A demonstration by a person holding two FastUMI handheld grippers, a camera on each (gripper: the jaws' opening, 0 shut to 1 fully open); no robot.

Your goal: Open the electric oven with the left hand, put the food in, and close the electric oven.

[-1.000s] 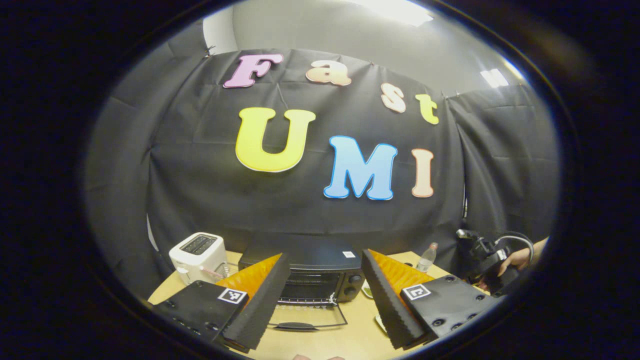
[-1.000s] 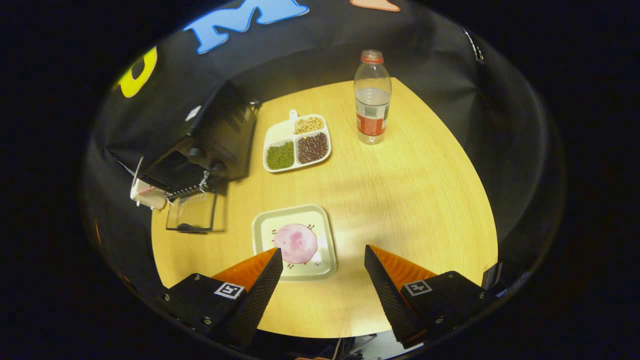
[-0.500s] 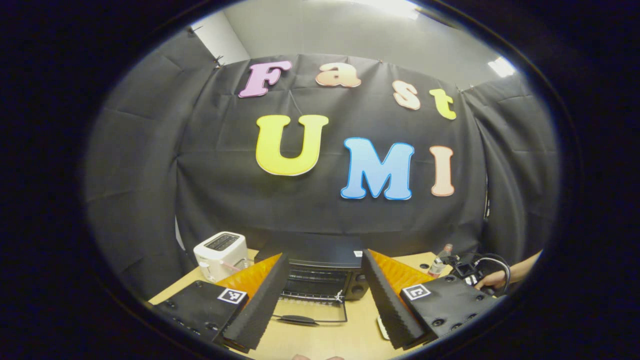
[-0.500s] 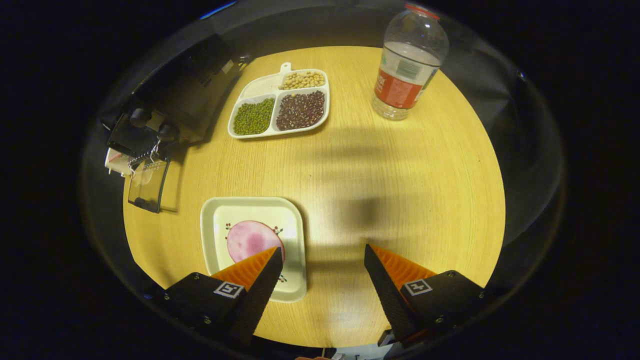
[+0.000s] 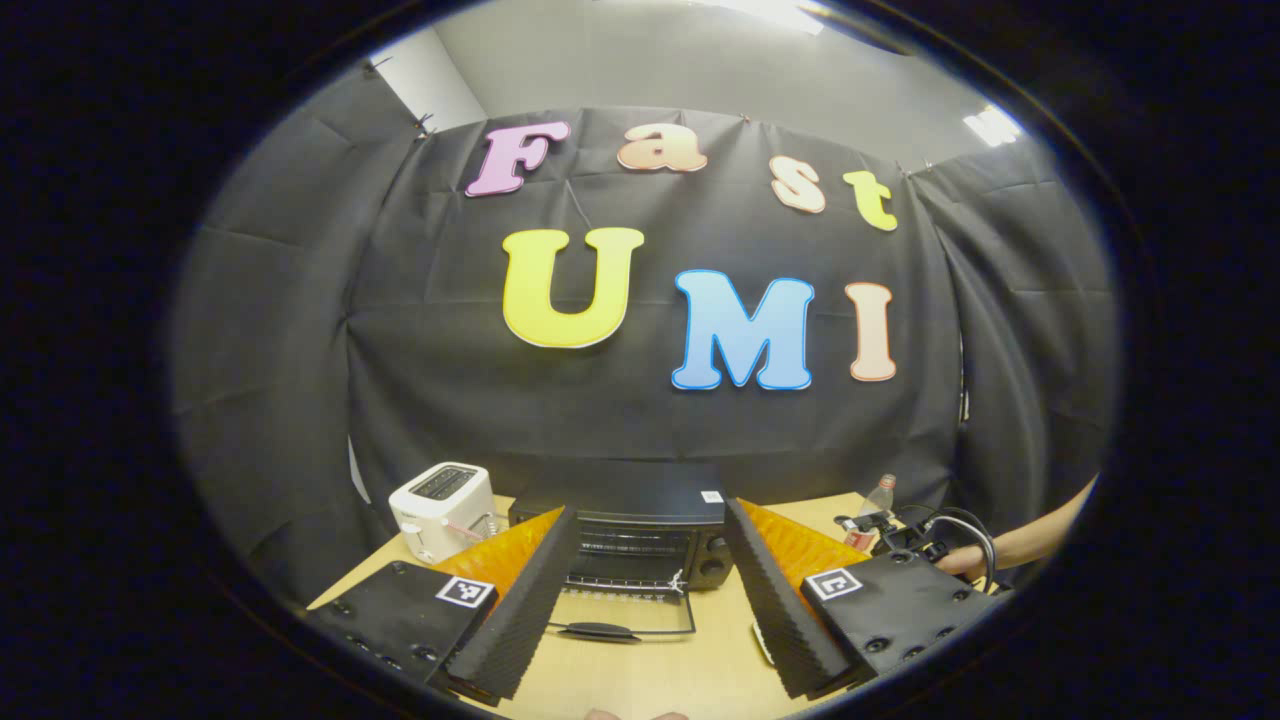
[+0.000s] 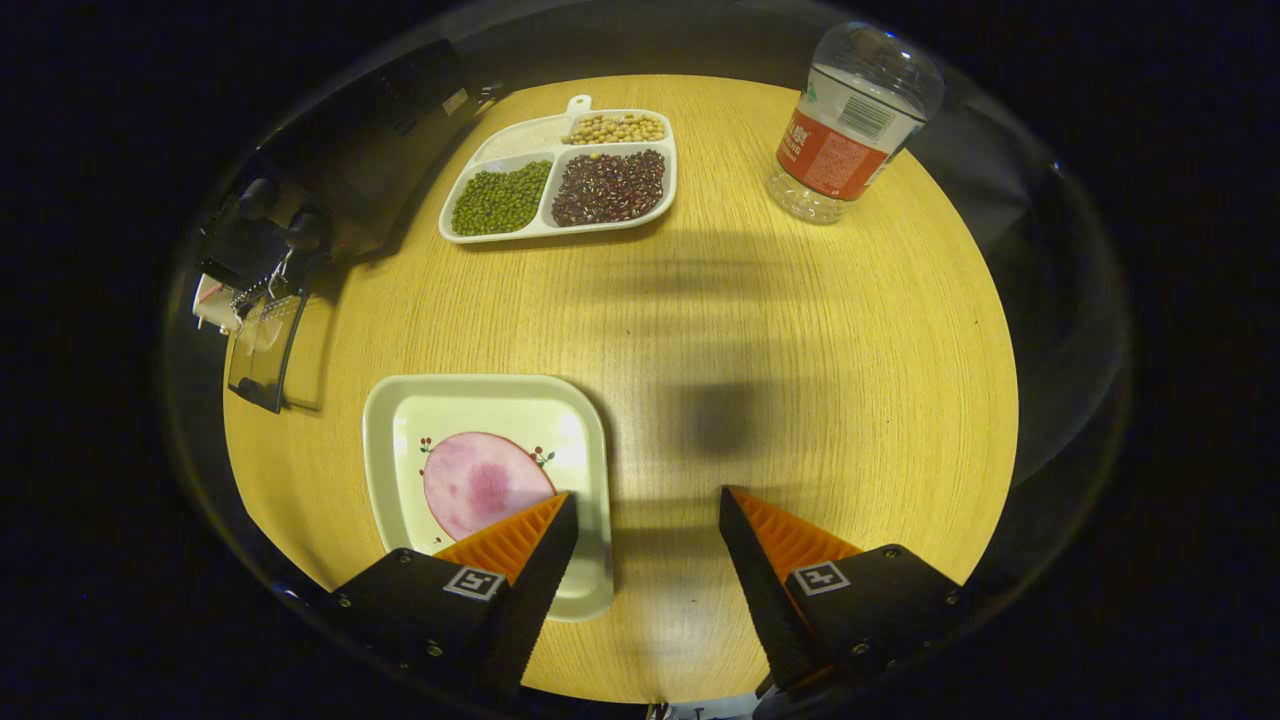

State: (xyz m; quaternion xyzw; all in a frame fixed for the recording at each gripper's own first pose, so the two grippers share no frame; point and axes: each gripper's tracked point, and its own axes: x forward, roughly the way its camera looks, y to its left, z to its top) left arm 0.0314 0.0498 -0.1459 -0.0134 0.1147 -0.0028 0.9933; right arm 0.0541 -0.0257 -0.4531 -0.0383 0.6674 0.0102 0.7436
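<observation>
Pink food slice [image 6: 480,484] on square plate [image 6: 585,440] near bench [image 6: 800,380] front edge, just beside right tool [image 6: 648,520] left finger; jaws wide, empty; left tool [image 5: 650,560] wide, facing open oven [image 5: 640,535].

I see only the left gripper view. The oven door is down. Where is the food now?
Observer: On a square plate near the table's front edge lies a pink slice.
Operator: Is the right gripper holding it?
Observer: No. The right gripper is open above the plate's corner, one finger over the slice's edge.
Operator: What else is on the table?
Observer: A divided tray of beans beside the oven, and a water bottle.
</observation>
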